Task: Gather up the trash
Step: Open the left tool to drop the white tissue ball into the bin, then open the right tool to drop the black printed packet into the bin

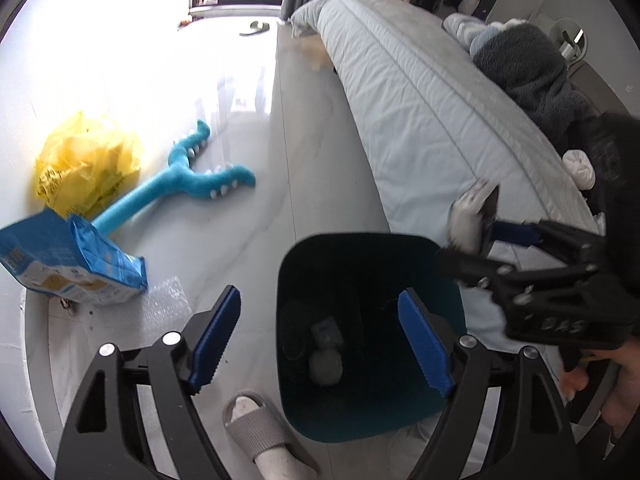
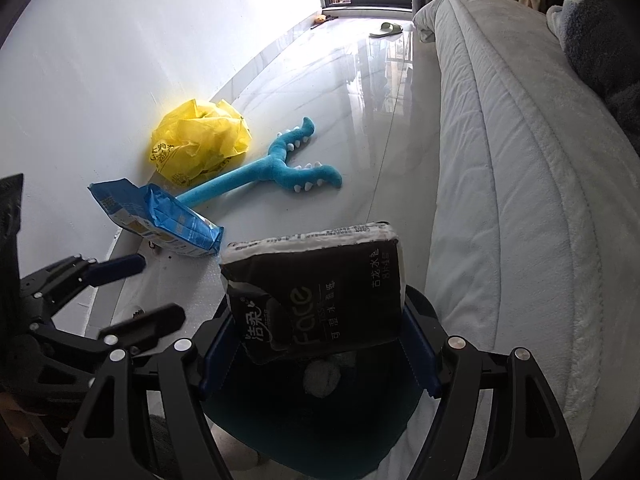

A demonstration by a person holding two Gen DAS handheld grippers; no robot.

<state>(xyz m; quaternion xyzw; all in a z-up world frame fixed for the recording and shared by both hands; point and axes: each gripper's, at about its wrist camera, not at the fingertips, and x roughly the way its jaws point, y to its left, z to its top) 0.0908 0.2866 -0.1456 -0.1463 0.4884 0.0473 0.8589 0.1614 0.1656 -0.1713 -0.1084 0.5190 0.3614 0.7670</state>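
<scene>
On a bedroom's glossy tiled floor point(image 1: 320, 168) beside a quilted bed point(image 2: 520, 184), the right tool point(image 2: 320, 344) grips a black tissue pack point(image 2: 320, 300) printed "Face" over a dark teal bin point(image 1: 448, 296); the left tool point(image 1: 320, 348) gapes wide, empty, above that bin.

Both wrist views angled steeply down, close over shared bin point(image 1: 372, 336), floor beyond
</scene>
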